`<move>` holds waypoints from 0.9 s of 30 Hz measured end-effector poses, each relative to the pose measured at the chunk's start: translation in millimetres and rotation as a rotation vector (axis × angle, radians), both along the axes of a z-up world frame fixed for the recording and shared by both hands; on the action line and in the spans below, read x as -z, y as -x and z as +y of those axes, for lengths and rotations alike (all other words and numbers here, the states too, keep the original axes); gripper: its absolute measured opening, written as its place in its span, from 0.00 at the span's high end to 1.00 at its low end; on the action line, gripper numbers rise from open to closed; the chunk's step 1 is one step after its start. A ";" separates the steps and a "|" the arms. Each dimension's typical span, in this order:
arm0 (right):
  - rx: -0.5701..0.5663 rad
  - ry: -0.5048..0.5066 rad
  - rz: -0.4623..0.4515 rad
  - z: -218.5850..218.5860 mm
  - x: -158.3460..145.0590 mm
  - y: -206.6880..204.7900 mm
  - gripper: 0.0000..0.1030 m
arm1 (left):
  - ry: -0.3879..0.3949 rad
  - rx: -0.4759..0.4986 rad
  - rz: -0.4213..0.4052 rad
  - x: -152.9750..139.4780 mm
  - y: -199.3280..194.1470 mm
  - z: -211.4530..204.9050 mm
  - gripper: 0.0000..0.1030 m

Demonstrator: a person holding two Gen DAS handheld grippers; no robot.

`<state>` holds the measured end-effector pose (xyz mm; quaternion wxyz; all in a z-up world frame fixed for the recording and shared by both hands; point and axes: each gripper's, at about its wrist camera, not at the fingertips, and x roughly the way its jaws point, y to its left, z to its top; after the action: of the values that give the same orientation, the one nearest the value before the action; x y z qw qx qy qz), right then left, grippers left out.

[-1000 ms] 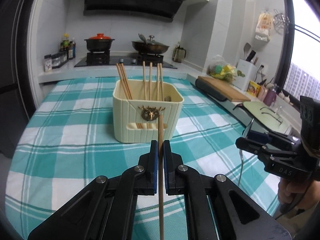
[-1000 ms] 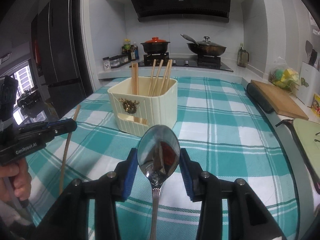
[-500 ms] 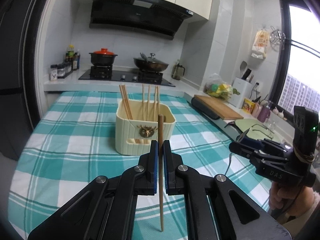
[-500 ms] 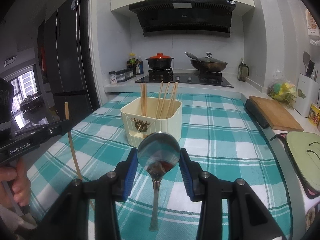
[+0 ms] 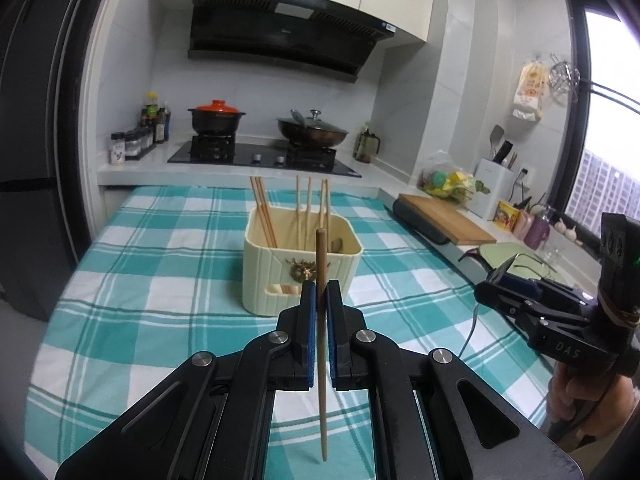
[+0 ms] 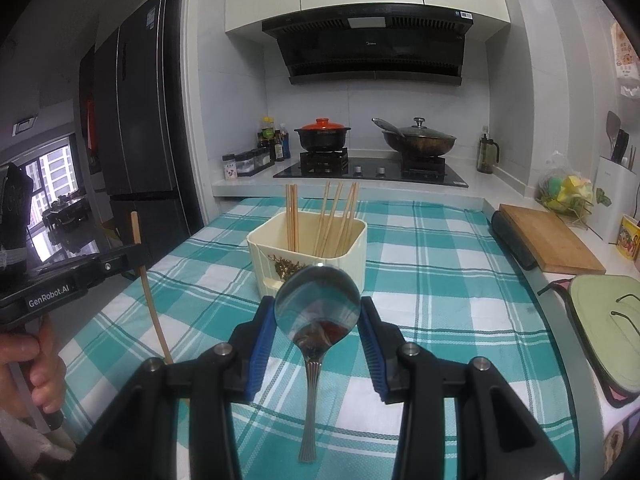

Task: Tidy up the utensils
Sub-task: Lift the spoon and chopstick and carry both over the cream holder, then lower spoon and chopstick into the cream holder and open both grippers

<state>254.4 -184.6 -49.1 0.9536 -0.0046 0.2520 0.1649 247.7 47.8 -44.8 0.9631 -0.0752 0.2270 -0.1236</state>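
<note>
"GenRobot.AI" on left hand-held gripper (image 6: 138,254); "DAS" on right hand-held gripper (image 5: 494,280)

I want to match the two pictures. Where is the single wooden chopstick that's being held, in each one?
Left wrist view: the chopstick stands upright in the centre foreground, clamped in the left hand-held gripper.
Right wrist view: the chopstick is at the left edge, leaning slightly, gripped near its top.
Shared landmark: the cream utensil holder on the teal checked cloth, behind the chopstick in both.
</note>
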 end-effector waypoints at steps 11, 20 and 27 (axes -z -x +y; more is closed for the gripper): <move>0.002 0.003 0.014 0.8 0.9 0.6 0.60 | -0.017 -0.023 0.012 1.2 -2.6 2.2 0.97; -0.015 0.007 0.011 1.7 -10.6 -8.8 0.60 | 0.021 0.017 -0.004 -39.1 -13.0 21.7 0.97; -0.054 -0.024 -0.042 8.8 -62.8 -51.8 0.60 | 0.049 0.024 -0.061 -100.6 -57.4 39.8 0.97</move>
<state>306.2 -175.8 13.7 0.9539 -0.0035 0.2295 0.1932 305.0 87.6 55.8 0.9659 -0.0922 0.1953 -0.1427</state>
